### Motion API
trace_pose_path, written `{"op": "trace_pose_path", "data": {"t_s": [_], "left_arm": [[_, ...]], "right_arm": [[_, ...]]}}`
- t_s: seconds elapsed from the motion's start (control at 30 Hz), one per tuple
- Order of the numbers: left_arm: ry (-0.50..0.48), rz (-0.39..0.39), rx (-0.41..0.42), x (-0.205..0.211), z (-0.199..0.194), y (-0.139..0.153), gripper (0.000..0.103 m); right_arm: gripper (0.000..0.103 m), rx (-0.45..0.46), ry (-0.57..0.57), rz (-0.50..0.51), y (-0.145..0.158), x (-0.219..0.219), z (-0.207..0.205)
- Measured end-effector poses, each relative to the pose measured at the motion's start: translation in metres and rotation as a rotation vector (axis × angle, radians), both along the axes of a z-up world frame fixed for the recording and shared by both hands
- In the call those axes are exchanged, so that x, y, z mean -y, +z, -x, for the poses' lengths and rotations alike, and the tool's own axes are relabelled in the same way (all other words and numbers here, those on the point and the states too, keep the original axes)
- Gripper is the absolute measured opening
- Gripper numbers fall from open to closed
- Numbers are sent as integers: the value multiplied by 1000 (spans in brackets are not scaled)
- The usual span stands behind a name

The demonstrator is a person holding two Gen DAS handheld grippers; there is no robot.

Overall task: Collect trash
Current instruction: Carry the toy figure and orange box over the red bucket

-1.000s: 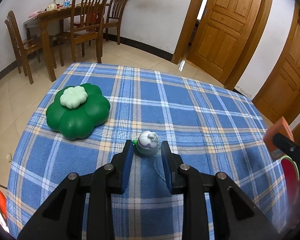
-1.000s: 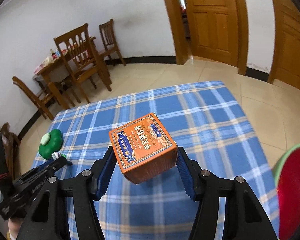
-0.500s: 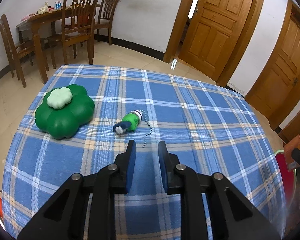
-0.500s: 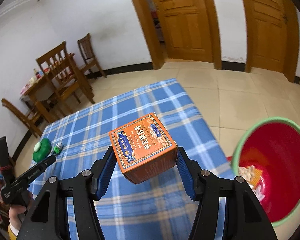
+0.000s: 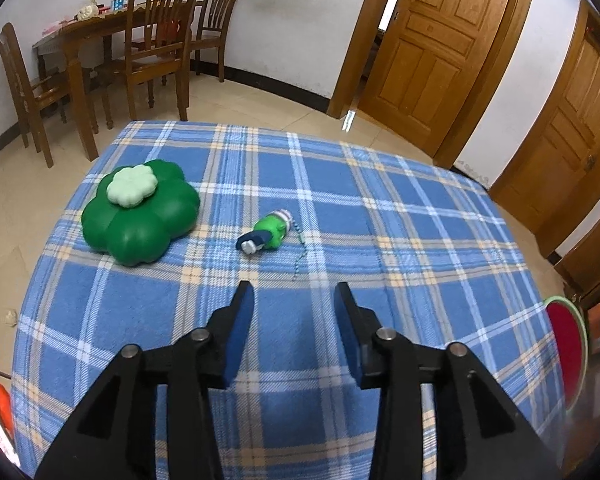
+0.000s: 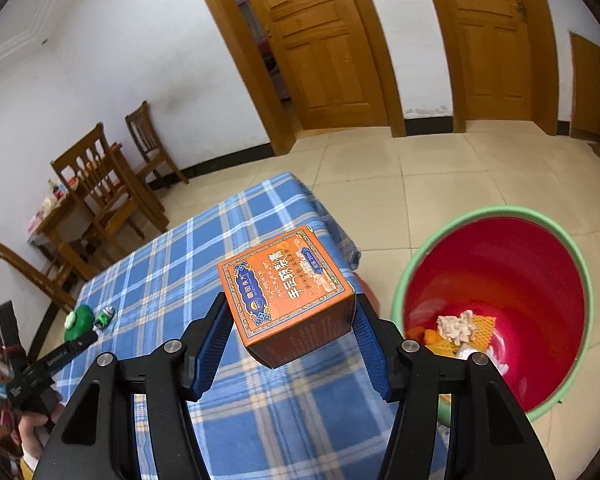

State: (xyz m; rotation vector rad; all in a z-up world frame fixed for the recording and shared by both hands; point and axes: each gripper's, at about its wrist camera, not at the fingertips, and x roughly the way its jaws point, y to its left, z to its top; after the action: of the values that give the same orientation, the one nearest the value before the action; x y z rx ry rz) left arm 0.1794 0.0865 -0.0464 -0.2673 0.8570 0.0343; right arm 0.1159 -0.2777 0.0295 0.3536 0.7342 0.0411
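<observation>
Your right hand-held gripper [image 6: 292,344] is clamped on the orange box [image 6: 286,294], both pads pressed to its sides, and it hangs past the right edge of the table [image 6: 172,264], just left of the red bin [image 6: 496,276] with the green rim on the tiled floor. There's open floor beyond the bin all the way to the wooden doors [image 6: 312,40].

Your left hand-held gripper [image 5: 294,312] has nothing between its pads and the jaws are opening right now, over bare blue plaid cloth. Ahead of it the small green toy [image 5: 270,232] lies on its side with its bead chain trailing, apart from the green clover-shaped case [image 5: 140,216] to its left; the cloth to the right is free.

A second ago that toy sat between the left pads; now it's out on the table. The bin was only a sliver at the right view's edge then; now its inside shows.

Only the right view shows the paper and scraps in the bin, plus your left hand [image 6: 32,428] on its handle. The left view catches just the bin's rim and a corner of the box.
</observation>
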Motion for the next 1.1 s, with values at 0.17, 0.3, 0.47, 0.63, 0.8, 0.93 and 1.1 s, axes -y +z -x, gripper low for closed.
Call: {"op": "trace_pose_path", "data": {"t_s": [0.17, 0.3, 0.47, 0.63, 0.8, 0.93, 1.1], "left_arm": [[1, -43, -20, 2, -8, -1, 46], [-3, -111, -17, 1, -19, 5, 49], [-9, -178, -22, -4, -40, 8, 55], [-23, -227, -70, -6, -58, -5, 57], [-34, -209, -104, -5, -64, -17, 55], [-41, -189, -108, -2, -62, -19, 30], [-65, -158, -98, 7, -52, -15, 30]], "right_arm": [[62, 1, -29, -36, -3, 17, 9], [62, 5, -55, -56, -4, 29, 15], [62, 4, -92, -75, -8, 45, 23], [62, -4, -125, -94, -12, 58, 30], [62, -7, -154, -99, -12, 65, 35], [62, -10, -165, -99, -12, 68, 35], [62, -9, -173, -102, -12, 70, 37]]}}
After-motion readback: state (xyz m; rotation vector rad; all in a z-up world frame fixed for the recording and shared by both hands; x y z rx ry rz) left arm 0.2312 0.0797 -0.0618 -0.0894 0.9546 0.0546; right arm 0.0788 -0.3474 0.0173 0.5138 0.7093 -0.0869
